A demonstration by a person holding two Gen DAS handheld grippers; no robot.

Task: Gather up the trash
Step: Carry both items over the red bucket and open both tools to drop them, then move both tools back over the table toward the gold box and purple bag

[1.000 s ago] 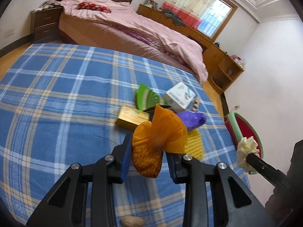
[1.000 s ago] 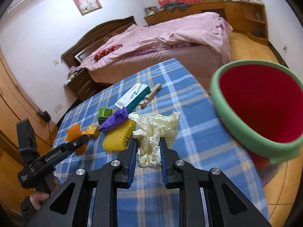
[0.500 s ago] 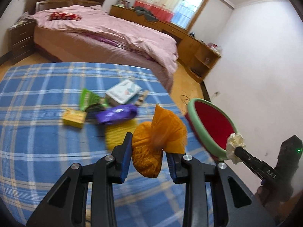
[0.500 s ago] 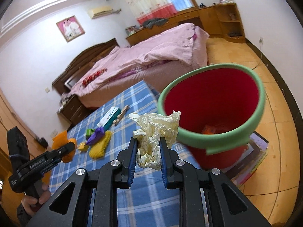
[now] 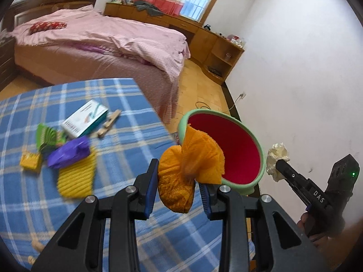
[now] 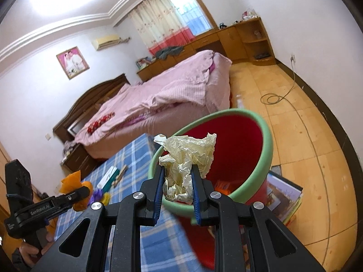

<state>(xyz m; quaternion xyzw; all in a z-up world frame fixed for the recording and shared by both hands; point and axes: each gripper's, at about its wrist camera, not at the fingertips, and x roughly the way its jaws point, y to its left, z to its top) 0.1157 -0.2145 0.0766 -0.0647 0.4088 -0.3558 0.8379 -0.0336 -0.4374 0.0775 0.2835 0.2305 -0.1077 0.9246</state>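
My left gripper (image 5: pixel 178 190) is shut on an orange mesh wad (image 5: pixel 189 170) and holds it over the table's right edge, just before the red bin with a green rim (image 5: pixel 229 154). My right gripper (image 6: pixel 177 189) is shut on a crumpled cream paper (image 6: pixel 186 158) and holds it above the bin's near rim (image 6: pixel 229 195). The right gripper also shows in the left wrist view (image 5: pixel 278 163), to the right of the bin. The left gripper shows in the right wrist view (image 6: pixel 79 192) at the left.
On the blue plaid tablecloth (image 5: pixel 127 104) lie a white box (image 5: pixel 85 117), a wooden clothespin (image 5: pixel 109 123), a green packet (image 5: pixel 46 136), a purple wrapper (image 5: pixel 68 151), a yellow brush (image 5: pixel 76 176) and a small yellow box (image 5: pixel 29 161). Books (image 6: pixel 283 195) lie beside the bin. A pink bed (image 5: pixel 90 43) stands behind.
Both grippers have swung right, away from the table items and toward the bin. The paper now hangs over the bin's rim; the orange wad is at the table edge.
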